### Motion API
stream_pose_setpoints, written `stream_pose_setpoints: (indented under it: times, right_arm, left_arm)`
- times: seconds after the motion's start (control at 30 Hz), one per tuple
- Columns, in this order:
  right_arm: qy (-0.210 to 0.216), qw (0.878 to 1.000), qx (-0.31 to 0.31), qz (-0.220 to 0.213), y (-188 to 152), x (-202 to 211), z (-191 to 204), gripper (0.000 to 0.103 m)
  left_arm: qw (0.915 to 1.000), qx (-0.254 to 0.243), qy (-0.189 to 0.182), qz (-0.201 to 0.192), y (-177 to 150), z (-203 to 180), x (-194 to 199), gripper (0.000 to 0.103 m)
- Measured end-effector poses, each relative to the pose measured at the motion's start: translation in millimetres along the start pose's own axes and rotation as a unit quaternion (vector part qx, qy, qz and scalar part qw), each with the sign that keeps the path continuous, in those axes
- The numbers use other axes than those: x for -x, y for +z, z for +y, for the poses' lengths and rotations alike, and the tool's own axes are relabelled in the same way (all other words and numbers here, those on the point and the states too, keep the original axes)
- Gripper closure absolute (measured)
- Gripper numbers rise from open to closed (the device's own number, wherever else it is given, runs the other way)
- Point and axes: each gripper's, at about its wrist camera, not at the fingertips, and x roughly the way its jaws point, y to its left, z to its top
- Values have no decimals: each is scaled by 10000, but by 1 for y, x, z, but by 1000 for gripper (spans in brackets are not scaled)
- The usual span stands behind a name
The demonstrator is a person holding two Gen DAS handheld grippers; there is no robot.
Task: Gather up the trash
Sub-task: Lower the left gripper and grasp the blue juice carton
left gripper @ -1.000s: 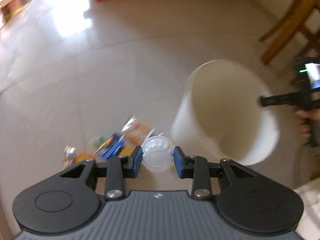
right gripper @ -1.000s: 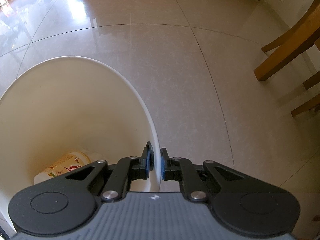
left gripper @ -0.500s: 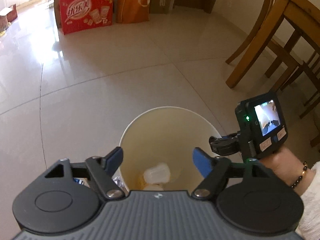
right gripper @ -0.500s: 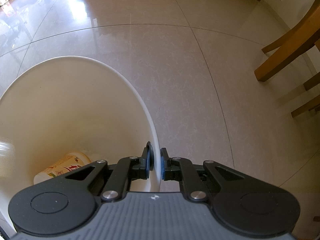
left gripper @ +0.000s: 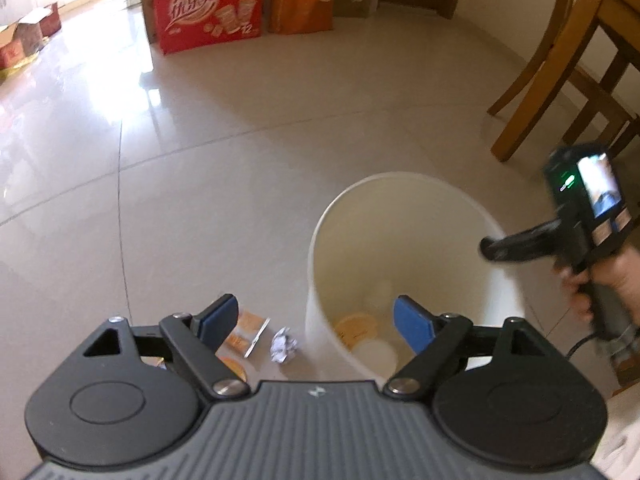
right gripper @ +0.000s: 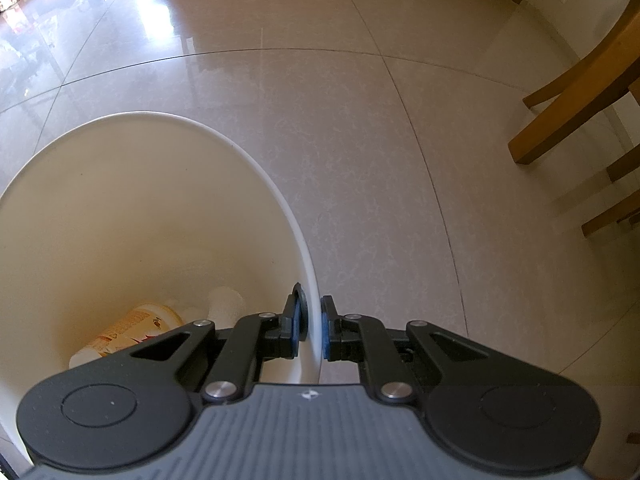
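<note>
Item 1, white bin point(left gripper: 400, 216): stands on the tiled floor point(left gripper: 220, 152), open at the top. My right claw point(right gripper: 314, 330) is pinched shut on its rim, one pad inside the wall and one outside, steadying it.

Item 2, contents of the bin: an orange-printed cup point(right gripper: 132, 330) lying on its side at the bottom, with a white lidded cup point(left gripper: 376, 354) and another pale piece beside it. A second ago the white lidded cup sat between the pads of my left claw; it now lies in the bin.

Item 3, my left claw point(left gripper: 316, 318): jaws have just been opening and now stand wide apart with nothing between them. It hangs at the near-left edge of the bin, angled down, looking partly over the floor litter. One piece delivered, by my reckoning, and this claw is free for the next.

Item 4, trash not yet collected: a crumpled paper ball point(left gripper: 284, 346) on the floor just left of the bin wall; an orange snack wrapper point(left gripper: 244, 330) near it, partly hidden behind my left finger; something orange and round lower down, too hidden to name.

Item 5, surroundings: red printed bag point(left gripper: 208, 8) and orange bag point(left gripper: 300, 2) far across the floor; wooden chair point(left gripper: 568, 60) to the right.
</note>
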Motion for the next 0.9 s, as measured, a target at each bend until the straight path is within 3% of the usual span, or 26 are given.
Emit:
stream_pose_setpoints:
  times: [0.27,0.57,0.7,0.9]
  right_arm:
    - [-15,10000,35,-33,-2,1,1,90]
    - [-51,10000,50,-9,1,2,5,90]
    - [-66,10000,47,-19,1,1,4,90]
    - [-69,10000,44,-35,1,0,3,90]
  left_arm:
    - [9999,96,112,-49,-55,39,-31,18]
    - [9938,655,575,685,-122,94,-96,18]
    - [9900,570,890,932,-149,116,-125,18]
    - [9872,525,974,1146,-182,137,-159,18]
